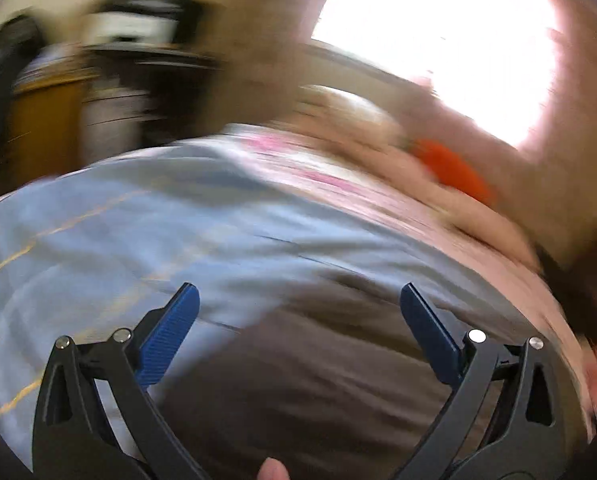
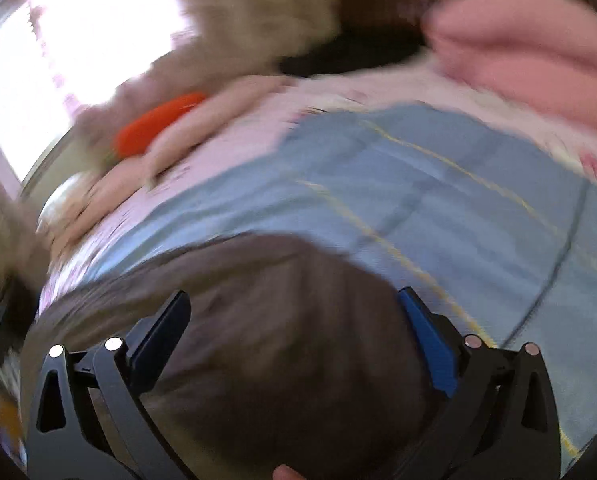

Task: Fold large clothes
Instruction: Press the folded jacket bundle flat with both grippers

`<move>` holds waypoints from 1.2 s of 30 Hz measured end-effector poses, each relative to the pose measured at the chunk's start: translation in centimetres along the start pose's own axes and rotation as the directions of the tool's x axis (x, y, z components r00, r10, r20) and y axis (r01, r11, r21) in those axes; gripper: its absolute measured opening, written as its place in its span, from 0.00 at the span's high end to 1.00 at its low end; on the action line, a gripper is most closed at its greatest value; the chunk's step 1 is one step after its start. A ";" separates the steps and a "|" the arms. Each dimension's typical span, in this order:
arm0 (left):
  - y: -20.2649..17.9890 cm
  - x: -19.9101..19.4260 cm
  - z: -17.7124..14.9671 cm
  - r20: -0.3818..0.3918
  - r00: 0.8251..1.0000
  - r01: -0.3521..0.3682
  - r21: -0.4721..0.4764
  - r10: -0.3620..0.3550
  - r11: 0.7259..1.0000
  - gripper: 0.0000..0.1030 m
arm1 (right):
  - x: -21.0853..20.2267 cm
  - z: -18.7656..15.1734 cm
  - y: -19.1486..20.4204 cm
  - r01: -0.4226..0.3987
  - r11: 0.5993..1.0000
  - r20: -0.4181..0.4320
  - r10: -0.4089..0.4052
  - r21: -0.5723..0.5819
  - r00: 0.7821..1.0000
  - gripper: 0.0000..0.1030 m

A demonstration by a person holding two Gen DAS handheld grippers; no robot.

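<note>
Both views are motion-blurred. A dark brown garment [image 1: 318, 360] lies on a light blue cloth with thin yellow lines [image 1: 118, 232], spread over a bed. My left gripper [image 1: 298, 300] is open and empty, its blue pads wide apart above the brown garment's edge. In the right wrist view the brown garment [image 2: 282, 340] fills the space under my right gripper [image 2: 294, 304], which is also open and empty. The blue cloth [image 2: 438, 208] lies beyond it.
A pink patterned bedsheet [image 1: 378, 196] lies under the cloths. An orange object [image 1: 454, 168] sits near a bright window [image 1: 438, 40]; it also shows in the right wrist view [image 2: 158, 124]. Pink pillows [image 2: 530, 60] lie at the far right. Dark furniture [image 1: 118, 80] stands at the left.
</note>
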State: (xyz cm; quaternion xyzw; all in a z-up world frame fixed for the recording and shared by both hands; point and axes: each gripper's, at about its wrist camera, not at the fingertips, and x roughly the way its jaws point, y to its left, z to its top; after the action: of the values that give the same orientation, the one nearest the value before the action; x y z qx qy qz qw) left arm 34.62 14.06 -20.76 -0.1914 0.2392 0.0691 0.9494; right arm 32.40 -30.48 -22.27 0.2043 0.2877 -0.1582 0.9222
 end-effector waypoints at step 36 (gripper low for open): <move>-13.0 2.7 -8.7 -0.165 0.984 0.004 0.422 0.072 0.907 0.02 | -3.0 -7.3 13.8 0.136 0.857 0.064 -0.120 -0.496 0.991 0.01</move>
State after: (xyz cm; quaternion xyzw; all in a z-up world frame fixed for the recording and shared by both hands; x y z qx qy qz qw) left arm 36.15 -1.21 -24.80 0.0164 0.3351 0.0155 0.9419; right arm 32.34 -14.64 -22.02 -0.0632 0.3175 -0.1424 0.9354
